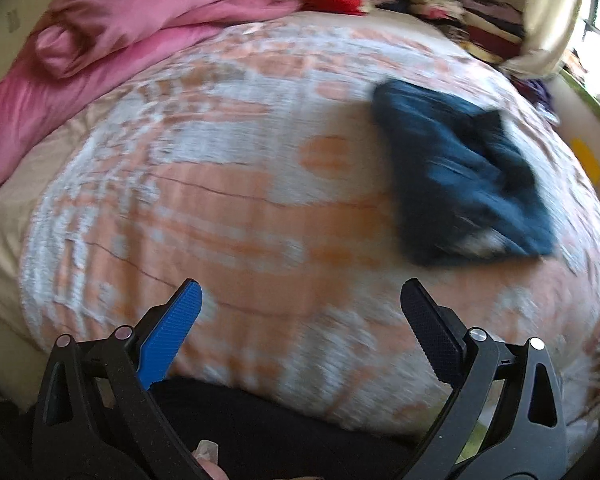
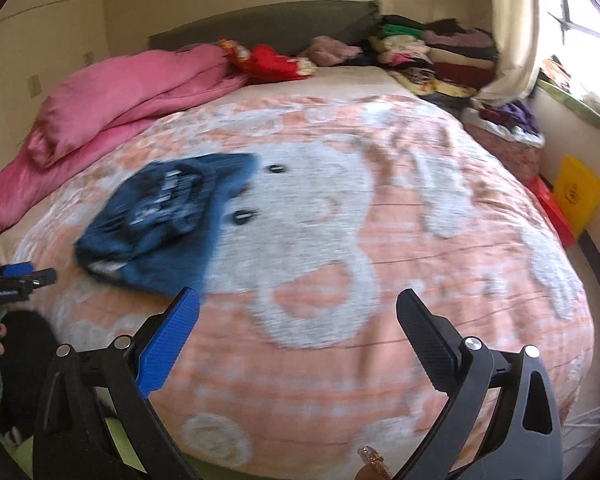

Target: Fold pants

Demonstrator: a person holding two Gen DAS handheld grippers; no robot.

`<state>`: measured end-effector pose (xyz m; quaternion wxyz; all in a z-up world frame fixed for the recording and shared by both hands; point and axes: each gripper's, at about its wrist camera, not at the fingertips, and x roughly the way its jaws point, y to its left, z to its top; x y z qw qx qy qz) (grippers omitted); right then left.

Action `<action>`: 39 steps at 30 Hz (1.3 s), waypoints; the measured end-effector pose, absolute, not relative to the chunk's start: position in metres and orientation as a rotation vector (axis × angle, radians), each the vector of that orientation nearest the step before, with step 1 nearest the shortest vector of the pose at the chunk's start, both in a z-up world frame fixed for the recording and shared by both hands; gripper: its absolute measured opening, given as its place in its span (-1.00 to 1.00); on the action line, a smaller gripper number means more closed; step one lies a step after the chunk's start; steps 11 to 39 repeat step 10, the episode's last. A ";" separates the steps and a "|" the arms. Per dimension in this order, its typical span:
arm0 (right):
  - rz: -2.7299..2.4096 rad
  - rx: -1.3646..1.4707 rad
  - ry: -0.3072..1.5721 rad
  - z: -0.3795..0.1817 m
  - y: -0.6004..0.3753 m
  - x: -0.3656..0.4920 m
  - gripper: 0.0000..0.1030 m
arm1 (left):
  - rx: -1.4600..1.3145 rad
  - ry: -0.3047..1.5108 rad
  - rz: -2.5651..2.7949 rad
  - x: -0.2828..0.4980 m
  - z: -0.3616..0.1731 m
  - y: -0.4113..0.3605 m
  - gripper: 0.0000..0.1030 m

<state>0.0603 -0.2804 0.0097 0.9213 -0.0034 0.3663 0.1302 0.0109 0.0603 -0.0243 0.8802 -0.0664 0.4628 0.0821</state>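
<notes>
Folded pants on orange-white blanket; pink quilt behind.

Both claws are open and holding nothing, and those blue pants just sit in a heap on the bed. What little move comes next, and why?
Probably bring the left gripper forward and to its right, toward the near edge of the pants. Both it and the right gripper are open, empty and short of the cloth. The pants lie bunched on the blanket, not flat, so an edge likely has to be gripped and spread first.
</notes>
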 end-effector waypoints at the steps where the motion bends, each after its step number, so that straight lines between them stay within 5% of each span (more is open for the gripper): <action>1: 0.239 -0.001 0.757 0.009 -0.292 0.068 0.91 | -0.157 0.960 0.207 0.017 -0.024 0.076 0.81; 10: -0.014 0.026 0.822 -0.013 -0.402 0.186 0.91 | -0.200 0.975 0.513 0.111 -0.032 0.217 0.81; 39: -0.014 0.026 0.822 -0.013 -0.402 0.186 0.91 | -0.200 0.975 0.513 0.111 -0.032 0.217 0.81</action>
